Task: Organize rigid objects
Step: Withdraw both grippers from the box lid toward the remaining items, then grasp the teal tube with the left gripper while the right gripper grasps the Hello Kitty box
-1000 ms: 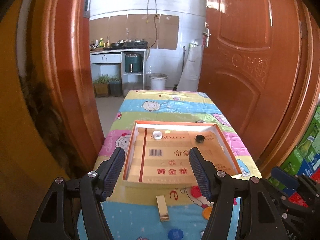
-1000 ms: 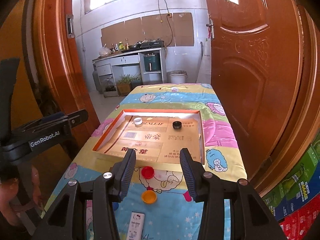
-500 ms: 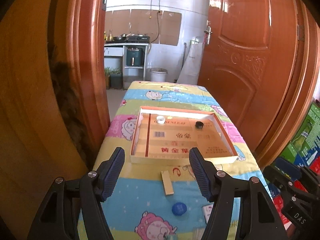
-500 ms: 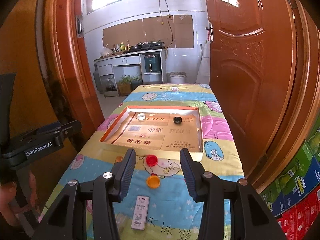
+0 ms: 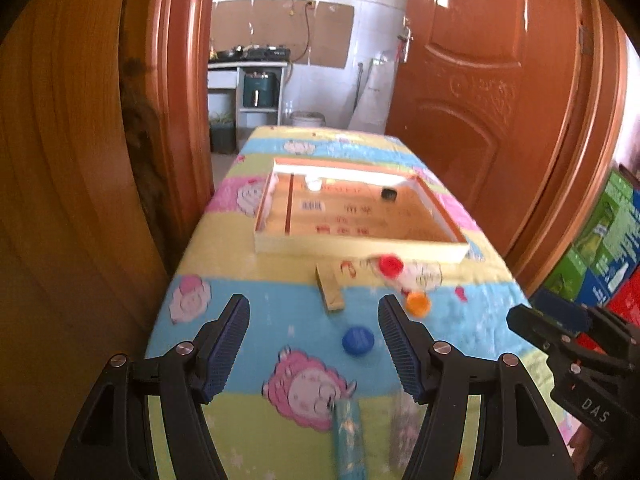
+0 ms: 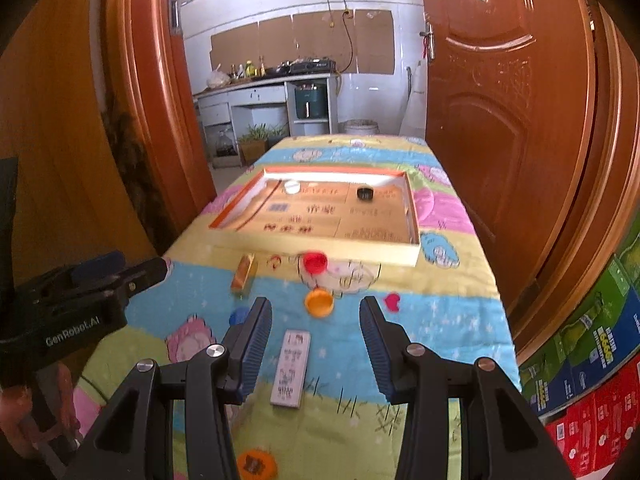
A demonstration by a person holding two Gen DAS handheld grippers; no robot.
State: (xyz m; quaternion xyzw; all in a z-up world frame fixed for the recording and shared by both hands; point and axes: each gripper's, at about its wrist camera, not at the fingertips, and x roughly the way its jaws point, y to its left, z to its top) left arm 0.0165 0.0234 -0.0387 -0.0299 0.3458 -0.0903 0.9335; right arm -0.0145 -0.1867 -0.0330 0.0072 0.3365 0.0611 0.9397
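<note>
A shallow cardboard tray (image 5: 360, 246) (image 6: 320, 248) lies on the cartoon tablecloth and holds a white cap (image 5: 313, 184) (image 6: 292, 187) and a black cap (image 5: 389, 194) (image 6: 365, 193). In front of it lie a red cap (image 5: 390, 266) (image 6: 315, 261), an orange cap (image 5: 417, 303) (image 6: 319, 302), a blue cap (image 5: 358, 340) (image 6: 239, 314), a wooden block (image 5: 330, 290) (image 6: 244, 274) and a white flat box (image 6: 291, 367). My left gripper (image 5: 314, 344) and right gripper (image 6: 316, 346) are both open and empty above the near end of the table.
A teal tube (image 5: 350, 436) and an orange-rimmed piece (image 6: 256, 465) lie at the near edge. Wooden doors (image 6: 500, 120) flank the table. Stacked drink cartons (image 6: 592, 364) stand on the right. The left gripper's body (image 6: 68, 312) shows at the left.
Both grippers have pulled back from the tray toward the near end of the table, so more of the cloth and loose objects show. Both stay open.
</note>
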